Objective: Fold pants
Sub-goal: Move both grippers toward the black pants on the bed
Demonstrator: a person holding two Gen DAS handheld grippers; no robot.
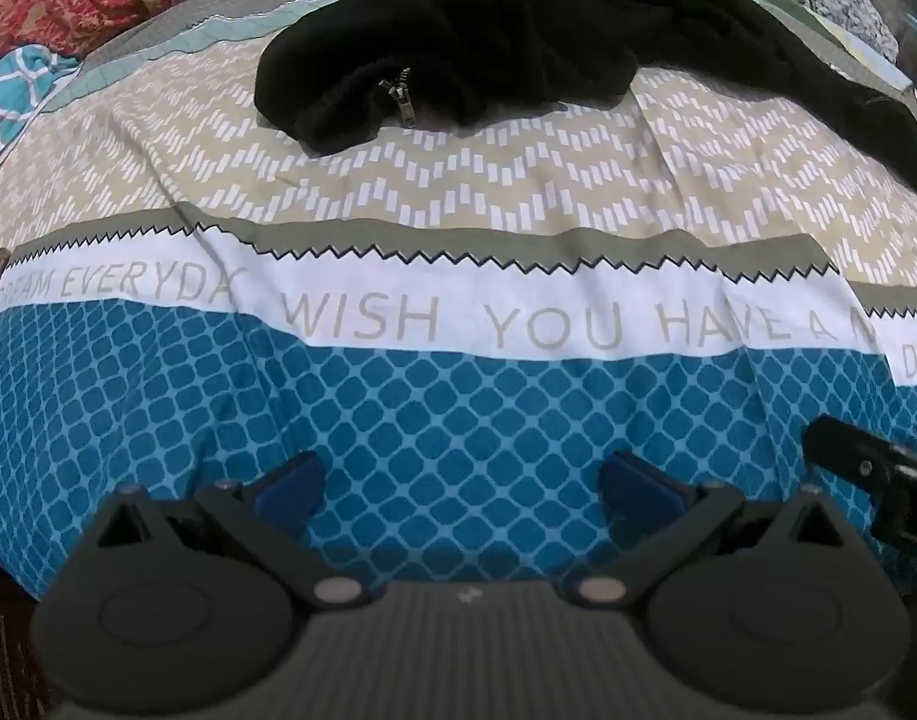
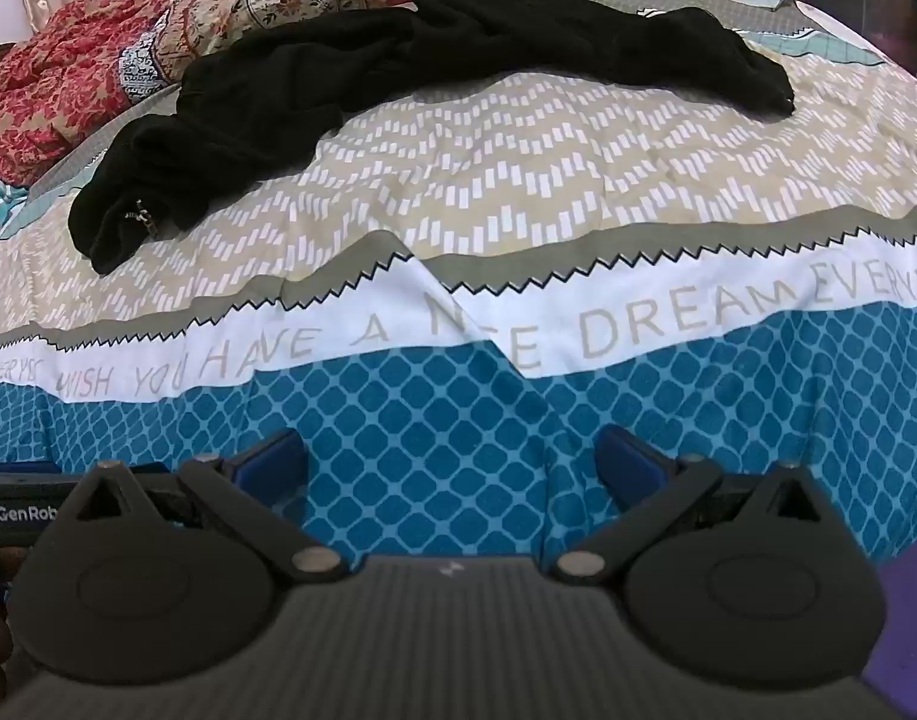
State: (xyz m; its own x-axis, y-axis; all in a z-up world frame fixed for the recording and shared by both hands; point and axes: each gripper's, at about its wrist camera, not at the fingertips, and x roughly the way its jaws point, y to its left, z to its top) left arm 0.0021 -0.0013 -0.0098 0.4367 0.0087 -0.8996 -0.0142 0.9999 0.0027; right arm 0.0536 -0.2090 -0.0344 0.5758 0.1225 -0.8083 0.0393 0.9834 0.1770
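With both the left tongs [image 1: 458,480] and right tongs [image 2: 452,456] spread empty, the crumpled black pants [image 2: 350,78] lay far up the bed [image 2: 518,192], probably requiring a reach-and-flatten first.

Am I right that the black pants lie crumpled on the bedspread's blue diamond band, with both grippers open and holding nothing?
Not quite: the black pants lie crumpled on the beige chevron band, beyond the blue one, as the right wrist view shows. The left gripper and right gripper are indeed open and hold nothing.
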